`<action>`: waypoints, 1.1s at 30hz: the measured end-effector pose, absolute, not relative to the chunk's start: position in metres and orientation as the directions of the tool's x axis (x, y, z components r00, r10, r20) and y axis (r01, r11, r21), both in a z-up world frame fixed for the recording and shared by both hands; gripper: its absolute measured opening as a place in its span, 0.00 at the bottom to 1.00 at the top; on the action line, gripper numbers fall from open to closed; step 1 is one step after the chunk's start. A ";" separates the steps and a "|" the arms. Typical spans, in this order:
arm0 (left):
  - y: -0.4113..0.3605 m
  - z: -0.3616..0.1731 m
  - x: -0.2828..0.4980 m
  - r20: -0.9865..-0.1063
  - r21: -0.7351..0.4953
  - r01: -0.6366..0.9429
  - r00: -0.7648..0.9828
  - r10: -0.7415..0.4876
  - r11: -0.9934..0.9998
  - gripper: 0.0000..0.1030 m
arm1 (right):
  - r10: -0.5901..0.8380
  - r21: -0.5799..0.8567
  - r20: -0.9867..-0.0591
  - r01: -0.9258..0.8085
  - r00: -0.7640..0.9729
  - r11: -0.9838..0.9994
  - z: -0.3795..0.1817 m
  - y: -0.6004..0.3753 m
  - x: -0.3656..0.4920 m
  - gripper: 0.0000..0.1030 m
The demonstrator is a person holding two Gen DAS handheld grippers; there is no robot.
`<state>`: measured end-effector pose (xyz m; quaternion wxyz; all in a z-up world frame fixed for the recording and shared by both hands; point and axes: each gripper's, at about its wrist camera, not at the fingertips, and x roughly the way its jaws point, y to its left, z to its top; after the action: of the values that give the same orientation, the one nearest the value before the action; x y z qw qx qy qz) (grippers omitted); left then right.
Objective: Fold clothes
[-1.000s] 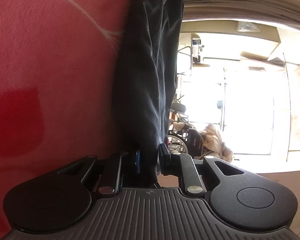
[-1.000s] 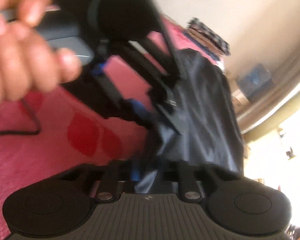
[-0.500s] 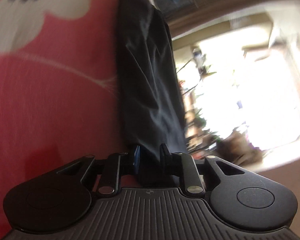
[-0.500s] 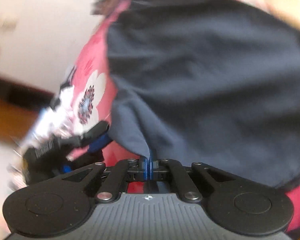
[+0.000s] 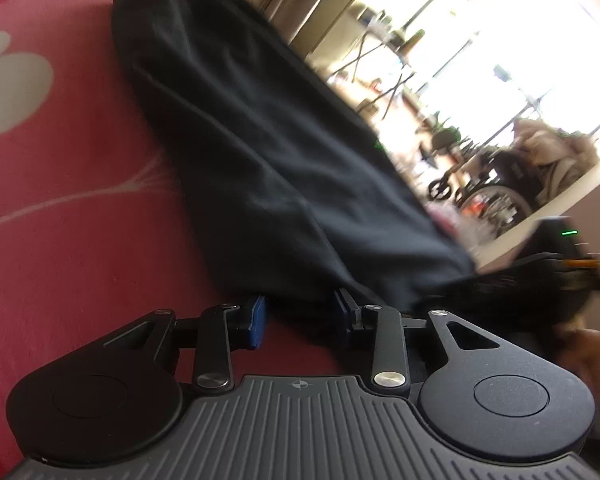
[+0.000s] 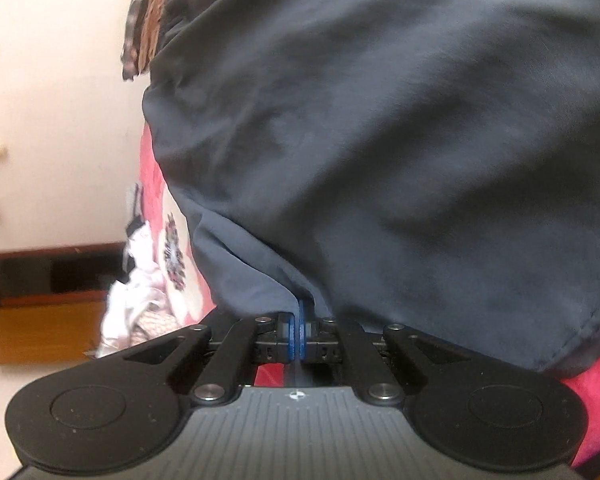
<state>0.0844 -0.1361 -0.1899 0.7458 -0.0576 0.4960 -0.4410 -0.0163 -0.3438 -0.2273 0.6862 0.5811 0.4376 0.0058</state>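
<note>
We are laying a fold of the dark garment (image 5: 268,152) down on the red flowered bedspread (image 5: 80,240), and the way to do it well is to let go on one side only once the cloth lies flat, while the other side keeps the edge taut.

The left claw (image 5: 300,316) is opening: its blue pads stand apart, with the near end of the garment just ahead of and between them, and neither pad appears to press on it. From here the garment runs away from this claw in a long band, out toward the far edge of the bed.

The right claw (image 6: 299,330) is pinched tight on a fold of the same garment (image 6: 400,140), a sliver of cloth showing between its pads; the rest spreads wide above and ahead of it.

Both claws tilt downward toward the bed. We should draw the left claw straight back so that a pad does not drag the hem, and release the right claw last.
</note>
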 end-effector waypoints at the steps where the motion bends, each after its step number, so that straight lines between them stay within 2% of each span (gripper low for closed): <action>1: -0.126 -0.198 0.088 -0.686 -0.535 0.593 0.110 -0.719 0.601 0.33 | 0.504 0.791 -0.611 0.494 0.611 0.360 -0.224 -0.341 -0.014 0.02; 6: -0.132 -0.204 0.095 -0.655 -0.583 0.564 0.100 -0.749 0.585 0.33 | 0.395 0.694 -0.710 0.482 0.583 0.535 -0.197 -0.331 -0.017 0.08; 10: -0.139 -0.195 0.106 -0.648 -0.609 0.537 0.087 -0.757 0.583 0.33 | 0.207 0.527 -0.802 0.500 0.560 0.688 -0.167 -0.324 -0.028 0.38; 12: -0.137 -0.191 0.108 -0.646 -0.618 0.528 0.081 -0.759 0.582 0.33 | 0.090 0.411 -0.838 0.513 0.538 0.754 -0.152 -0.318 -0.034 0.38; 15: -0.138 -0.191 0.109 -0.648 -0.620 0.524 0.078 -0.758 0.584 0.33 | 0.018 0.335 -0.847 0.507 0.532 0.794 -0.134 -0.310 -0.045 0.38; 20: -0.137 -0.191 0.105 -0.650 -0.622 0.519 0.076 -0.756 0.586 0.33 | 0.050 0.342 -0.826 0.429 0.561 0.836 -0.113 -0.283 -0.050 0.45; 25: -0.133 -0.193 0.111 -0.641 -0.655 0.476 0.059 -0.765 0.587 0.33 | 0.087 0.295 -0.854 0.340 0.513 0.893 -0.114 -0.245 -0.050 0.48; 28: -0.128 -0.192 0.115 -0.636 -0.679 0.440 0.047 -0.770 0.588 0.33 | 0.049 0.194 -0.878 0.262 0.476 0.945 -0.116 -0.219 -0.052 0.48; 33: -0.121 -0.185 0.118 -0.633 -0.691 0.428 0.030 -0.774 0.582 0.37 | -0.093 -0.055 -0.917 0.107 0.387 0.993 -0.128 -0.177 -0.059 0.47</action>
<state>0.1181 -0.1208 -0.1853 0.7002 -0.1576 0.5483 -0.4292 -0.0587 -0.1773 -0.1284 0.8327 0.0065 0.5504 -0.0601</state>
